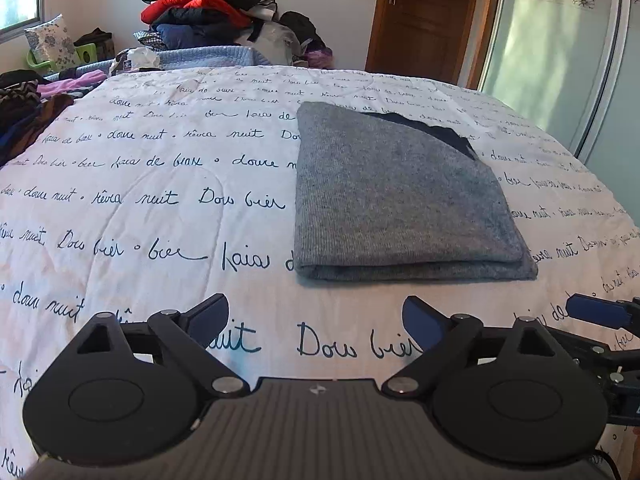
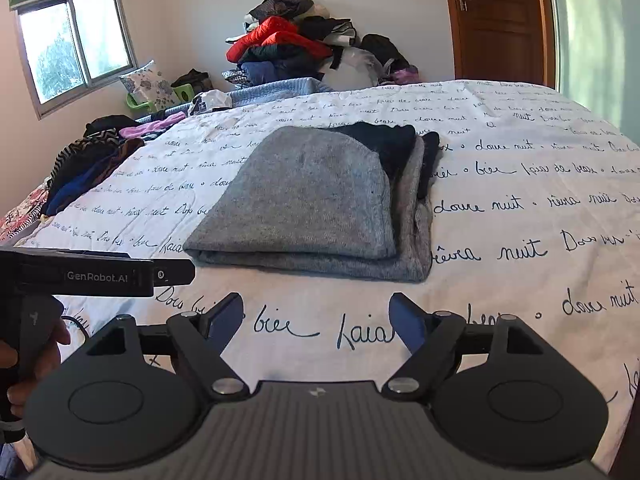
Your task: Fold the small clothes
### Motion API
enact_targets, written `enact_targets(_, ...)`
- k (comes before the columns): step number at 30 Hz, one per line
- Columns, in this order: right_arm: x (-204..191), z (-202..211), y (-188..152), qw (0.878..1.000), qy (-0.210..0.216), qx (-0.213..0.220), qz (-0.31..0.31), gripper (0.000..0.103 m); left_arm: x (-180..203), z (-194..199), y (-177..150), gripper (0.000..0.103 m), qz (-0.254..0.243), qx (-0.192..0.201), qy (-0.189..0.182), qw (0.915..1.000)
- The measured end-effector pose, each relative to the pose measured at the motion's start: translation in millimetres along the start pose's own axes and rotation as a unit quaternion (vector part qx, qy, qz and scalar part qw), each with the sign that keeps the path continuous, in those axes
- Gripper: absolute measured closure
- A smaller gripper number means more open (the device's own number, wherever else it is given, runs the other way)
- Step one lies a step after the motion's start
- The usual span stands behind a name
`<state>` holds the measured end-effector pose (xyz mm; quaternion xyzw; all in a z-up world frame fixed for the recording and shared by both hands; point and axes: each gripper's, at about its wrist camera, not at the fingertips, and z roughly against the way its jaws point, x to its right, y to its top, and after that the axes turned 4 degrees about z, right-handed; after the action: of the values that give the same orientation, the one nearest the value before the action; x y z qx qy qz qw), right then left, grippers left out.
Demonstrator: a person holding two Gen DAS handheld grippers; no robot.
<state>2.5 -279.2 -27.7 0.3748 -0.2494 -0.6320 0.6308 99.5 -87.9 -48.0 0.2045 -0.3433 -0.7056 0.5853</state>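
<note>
Though the grey sweater lies folded mid-bed on the lettered bedspread, at twelve o'clock from both tools, its top layer sits skewed. The left gripper and right gripper hang spread and empty; a snagging finger could undo the fold.

Bare bedspread surrounds the folded grey garment; clothes pile apparently hems the left edge.

Home bedroom: bed under white script-printed quilt, heaped clothes pile, brown wooden door, sliding window.
</note>
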Motion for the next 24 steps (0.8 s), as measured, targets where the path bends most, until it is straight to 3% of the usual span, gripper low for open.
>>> enact_targets(7, -5, 10, -11, 1.000, -0.012, -0.019, -0.016, 0.012, 5, 3, -13, 0.010, 0.000, 0.008, 0.030, 0.9995)
enact_targets(11, -3, 14, -14, 0.999, 0.008, -0.025, -0.040, 0.009, 3, -1, -17, 0.010, 0.012, 0.008, 0.035, 0.9993)
enact_targets(12, -3, 13, -14, 0.999, 0.004, -0.023, -0.040, 0.005, 2, -2, -17, 0.010, 0.014, 0.008, 0.038, 0.9992)
enact_targets(16, -6, 0, -13, 0.999, -0.043, -0.020, -0.015, 0.004, 0, -9, -22, 0.010, 0.019, 0.002, 0.041, 0.9990)
enact_targets(24, -9, -22, -18, 0.998, -0.061, -0.030, -0.003, 0.004, 2, -12, -27, 0.009, 0.009, 0.004, 0.051, 0.9986)
